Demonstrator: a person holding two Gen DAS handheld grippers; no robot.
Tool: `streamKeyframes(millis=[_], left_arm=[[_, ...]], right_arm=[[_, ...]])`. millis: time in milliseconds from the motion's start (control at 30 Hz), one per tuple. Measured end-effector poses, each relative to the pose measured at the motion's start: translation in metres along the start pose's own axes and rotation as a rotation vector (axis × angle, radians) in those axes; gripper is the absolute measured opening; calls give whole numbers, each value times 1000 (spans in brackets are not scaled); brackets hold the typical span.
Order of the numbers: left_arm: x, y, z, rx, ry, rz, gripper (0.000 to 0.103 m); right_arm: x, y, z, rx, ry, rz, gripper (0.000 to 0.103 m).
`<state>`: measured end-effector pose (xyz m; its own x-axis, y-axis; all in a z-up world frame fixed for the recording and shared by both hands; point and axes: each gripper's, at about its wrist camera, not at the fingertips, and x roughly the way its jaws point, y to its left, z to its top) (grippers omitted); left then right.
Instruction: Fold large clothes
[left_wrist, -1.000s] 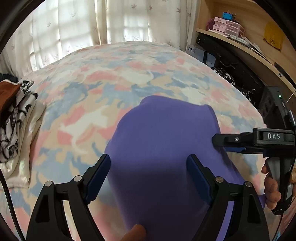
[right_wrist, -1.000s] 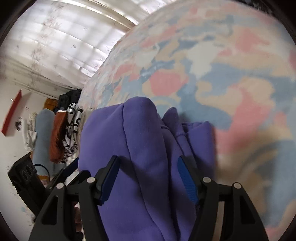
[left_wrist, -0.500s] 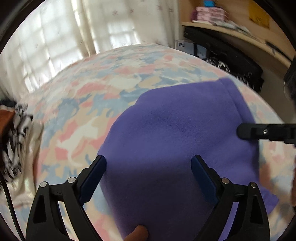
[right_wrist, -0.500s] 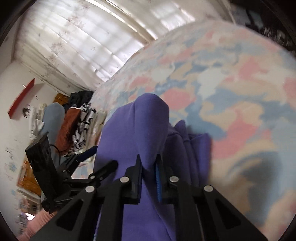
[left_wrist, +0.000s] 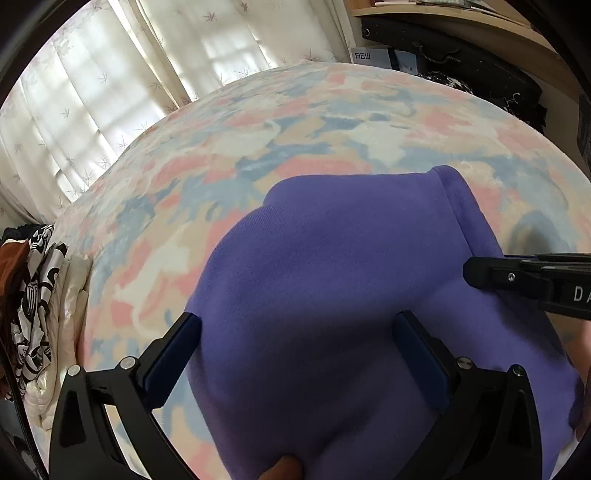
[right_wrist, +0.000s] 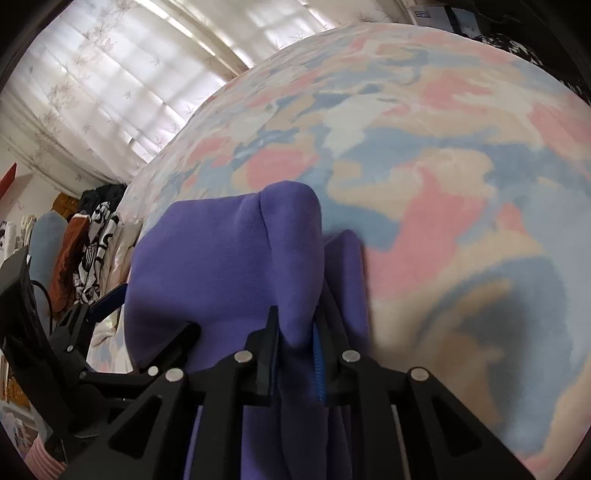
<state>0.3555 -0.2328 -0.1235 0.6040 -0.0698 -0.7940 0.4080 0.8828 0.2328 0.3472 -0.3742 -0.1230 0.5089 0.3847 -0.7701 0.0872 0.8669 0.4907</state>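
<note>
pinching a purple fleece garment (right_wrist: 229, 258) fold, right gripper (right_wrist: 295, 354) clamps it on the bed (left_wrist: 332, 122); left gripper (left_wrist: 295, 350) has just been opening, fingers spread over the fleece.

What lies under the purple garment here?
The purple garment rests on the pastel patterned bedspread, which shows all around it. Whatever lies beneath its folds is covered. The right gripper pinches one fold.

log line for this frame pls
garment: purple sweatshirt on bed | left gripper: open, just widened, straddling sweatshirt | right gripper: shut on sweatshirt fold
</note>
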Motion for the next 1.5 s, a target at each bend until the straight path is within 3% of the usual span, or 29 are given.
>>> streamKeyframes(millis=[133, 267, 333, 633, 800, 900, 967, 1033, 1133, 1500], left_arm=[[-7, 0, 1, 2, -9, -1, 102], [-31, 4, 2, 5, -16, 12, 102], [-43, 9, -1, -14, -9, 8, 102], [-100, 42, -69, -208, 48, -163, 102], [-104, 48, -103, -313, 57, -231, 102], [-97, 50, -113, -397, 85, -278, 102], [-94, 50, -117, -415, 104, -296, 102], [-96, 42, -119, -374, 118, -292, 102], [-100, 31, -120, -290, 101, -224, 102], [-86, 31, -129, -340, 109, -267, 102]], right_arm=[[-4, -4, 2, 23, 11, 40, 17], [-19, 3, 4, 32, 32, 27, 28], [-30, 7, 2, 31, 41, 24, 29], [-80, 29, -43, -115, 103, 17, 40], [-80, 25, -71, -174, 118, -87, 41], [-75, 11, -83, -130, 122, -76, 41], [-78, 9, -88, -138, 107, -63, 41], [-83, 10, -93, -155, 104, -79, 17], [-93, 10, -101, -173, 101, -92, 10], [-70, 8, -117, -186, 115, -175, 10]])
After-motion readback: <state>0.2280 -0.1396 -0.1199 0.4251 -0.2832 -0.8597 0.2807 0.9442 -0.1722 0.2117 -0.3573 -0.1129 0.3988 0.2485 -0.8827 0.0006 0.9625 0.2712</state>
